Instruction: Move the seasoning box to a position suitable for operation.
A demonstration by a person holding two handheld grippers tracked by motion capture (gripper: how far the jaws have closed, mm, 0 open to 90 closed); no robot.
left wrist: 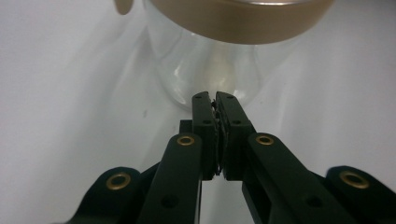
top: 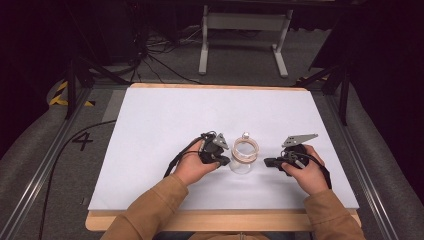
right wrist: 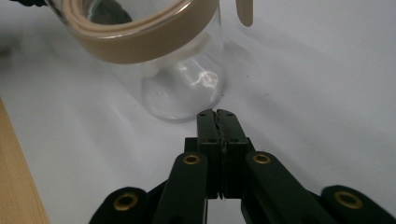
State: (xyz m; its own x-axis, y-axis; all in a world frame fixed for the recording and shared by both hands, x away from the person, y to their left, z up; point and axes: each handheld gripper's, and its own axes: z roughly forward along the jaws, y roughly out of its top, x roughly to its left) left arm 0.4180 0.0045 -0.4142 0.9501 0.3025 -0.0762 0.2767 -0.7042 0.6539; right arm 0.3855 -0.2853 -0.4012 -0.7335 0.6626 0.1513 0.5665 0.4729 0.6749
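Fingers [left wrist: 205,121] of the left gripper [top: 223,159] are nearly closed on nothing; the right gripper [top: 267,162] is seen fully closed. Between them, a glass jar [top: 243,156] is stood upright on the tabletop [top: 165,115].

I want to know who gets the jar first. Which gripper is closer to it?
The left gripper. Its tips sit right against the glass jar, while the right gripper waits with a strip of table between.

On the white table [top: 165,120] stands one clear glass jar with a tan wooden rim [top: 244,156]. There are two black two-jaw grippers: the left gripper [top: 223,160] and the right gripper [top: 269,162], one in each of two hands. Behind the table is one grey metal stand [top: 245,22].
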